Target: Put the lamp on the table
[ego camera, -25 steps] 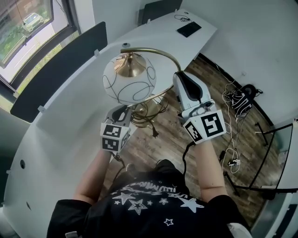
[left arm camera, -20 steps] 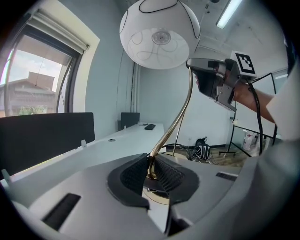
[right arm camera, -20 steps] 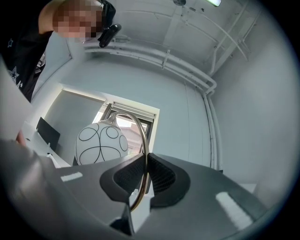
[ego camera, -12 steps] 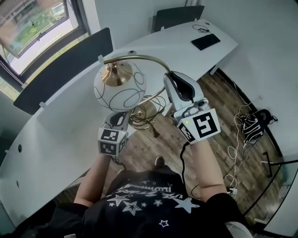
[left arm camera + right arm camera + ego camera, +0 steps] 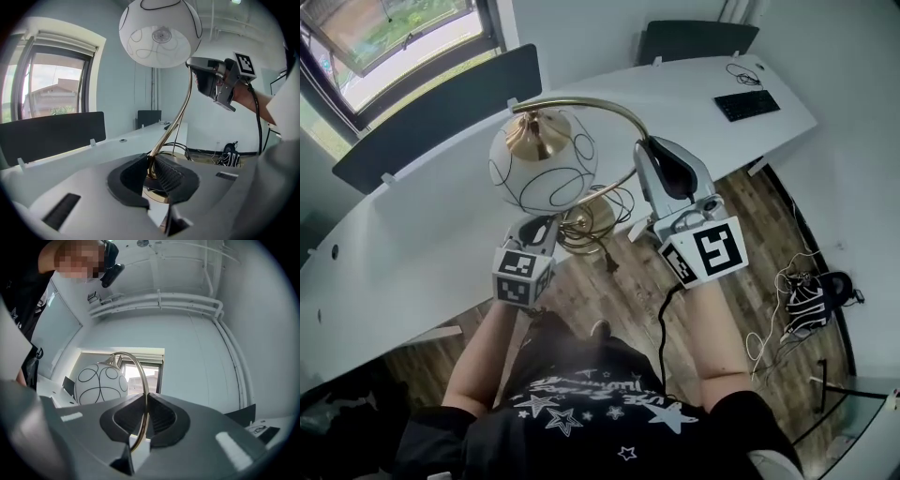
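Observation:
The lamp has a white globe shade (image 5: 544, 161) with black line loops, a curved brass stem (image 5: 586, 101) and a round brass base (image 5: 587, 221) with a coiled cord. It hangs in the air beside the white table (image 5: 422, 234). My left gripper (image 5: 549, 225) is shut on the stem low down, just above the base; in the left gripper view its pads (image 5: 167, 174) pinch the stem (image 5: 176, 122) under the shade (image 5: 159, 33). My right gripper (image 5: 645, 148) is shut on the upper arc of the stem (image 5: 140, 376), with the shade (image 5: 100, 383) to its left.
A long curved white table runs across the back, with a black keyboard (image 5: 750, 104) at its right end. Dark screens (image 5: 441, 103) and a chair (image 5: 694, 39) stand behind it. Wooden floor (image 5: 628, 281) lies below the lamp, with loose cables (image 5: 806, 302) at the right.
The view has swung, so the table and keyboard now sit further right and lower. Both grippers keep their hold on the stem, and the lamp stays aloft near the table edge.

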The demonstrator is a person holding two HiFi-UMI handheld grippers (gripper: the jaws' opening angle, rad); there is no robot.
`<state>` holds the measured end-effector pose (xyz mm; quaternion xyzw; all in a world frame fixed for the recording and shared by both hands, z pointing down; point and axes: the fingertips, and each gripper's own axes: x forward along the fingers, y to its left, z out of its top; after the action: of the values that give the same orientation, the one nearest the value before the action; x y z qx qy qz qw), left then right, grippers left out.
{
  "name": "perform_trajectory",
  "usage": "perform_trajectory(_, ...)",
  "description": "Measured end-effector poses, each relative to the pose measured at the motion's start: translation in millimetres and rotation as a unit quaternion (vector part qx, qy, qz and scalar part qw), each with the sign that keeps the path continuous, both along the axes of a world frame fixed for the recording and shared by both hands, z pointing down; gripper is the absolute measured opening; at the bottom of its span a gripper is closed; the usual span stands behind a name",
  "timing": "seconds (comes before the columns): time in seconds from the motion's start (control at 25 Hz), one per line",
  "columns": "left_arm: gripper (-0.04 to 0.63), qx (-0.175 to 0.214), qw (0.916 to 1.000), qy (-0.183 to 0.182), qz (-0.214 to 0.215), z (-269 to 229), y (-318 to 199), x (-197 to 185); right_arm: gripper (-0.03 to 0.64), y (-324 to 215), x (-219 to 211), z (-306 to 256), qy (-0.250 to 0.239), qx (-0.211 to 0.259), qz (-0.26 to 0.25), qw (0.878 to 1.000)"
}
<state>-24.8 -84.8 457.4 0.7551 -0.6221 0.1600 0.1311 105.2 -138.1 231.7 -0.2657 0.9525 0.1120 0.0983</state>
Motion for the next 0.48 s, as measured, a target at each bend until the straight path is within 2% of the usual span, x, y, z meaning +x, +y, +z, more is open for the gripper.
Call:
perform_trajectory(0.28, 0.052, 0.001, 1.0000, -0.001, -0.002, 6.6, -7.3, -0.9, 0.034, -7.5, -1.6, 6.6, 0.004, -0.001, -0.006, 1.000)
perform_trajectory(0.48, 0.052, -0.003, 0.9997, 0.006, 0.024, 14.3, -82.1, -5.7, 0.034, -78.2, -8.2, 11.4, 0.014, -0.008, 0.014, 1.000)
